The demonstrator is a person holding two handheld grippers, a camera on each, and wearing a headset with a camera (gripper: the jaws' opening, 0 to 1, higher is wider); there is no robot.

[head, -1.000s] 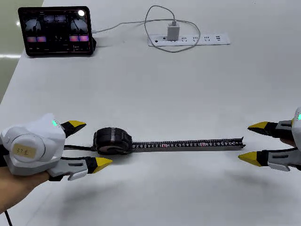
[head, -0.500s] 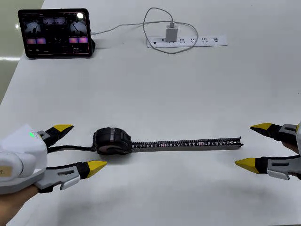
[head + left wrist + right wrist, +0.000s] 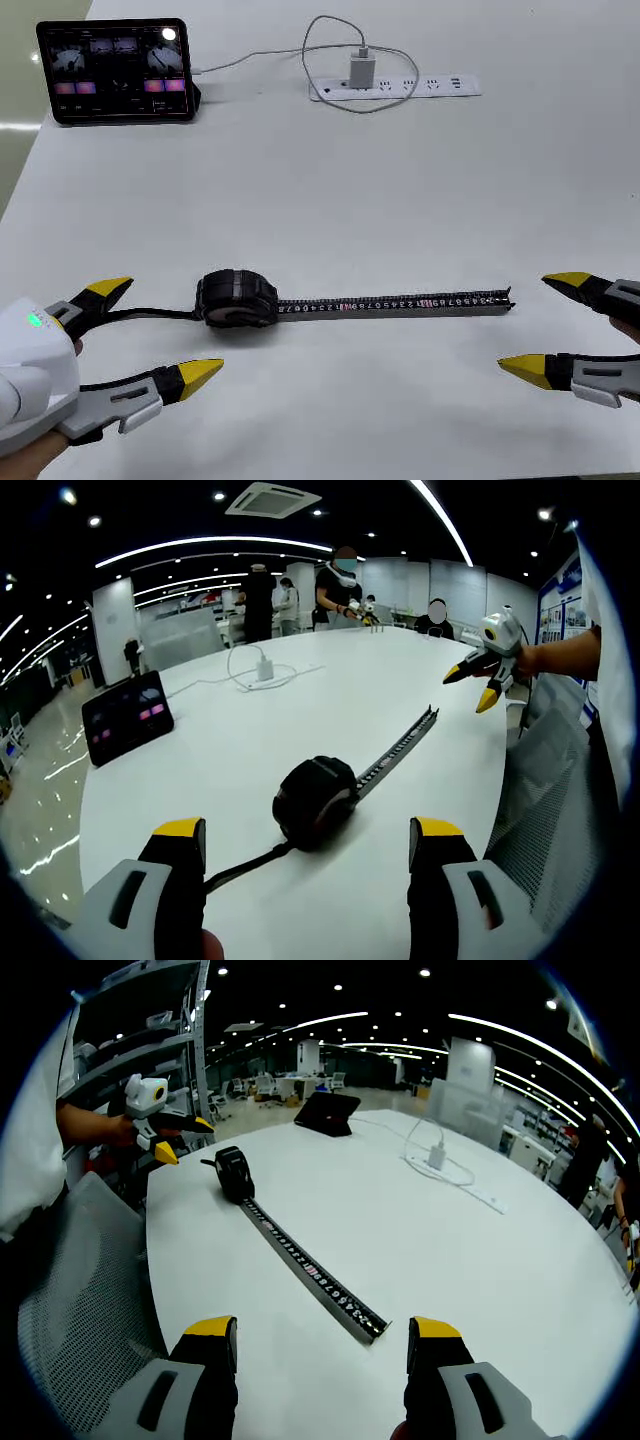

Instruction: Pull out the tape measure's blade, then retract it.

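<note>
Tape measure point(image 3: 237, 298), blade point(image 3: 395, 302) extended, lies between your left gripper point(image 3: 160, 335) and right gripper point(image 3: 547, 323), both spread wide, touching neither.

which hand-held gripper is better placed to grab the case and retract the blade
Left, likely: the left hand-held gripper is open beside the case, jaws facing it; the right hand-held gripper is by the blade tip.
</note>
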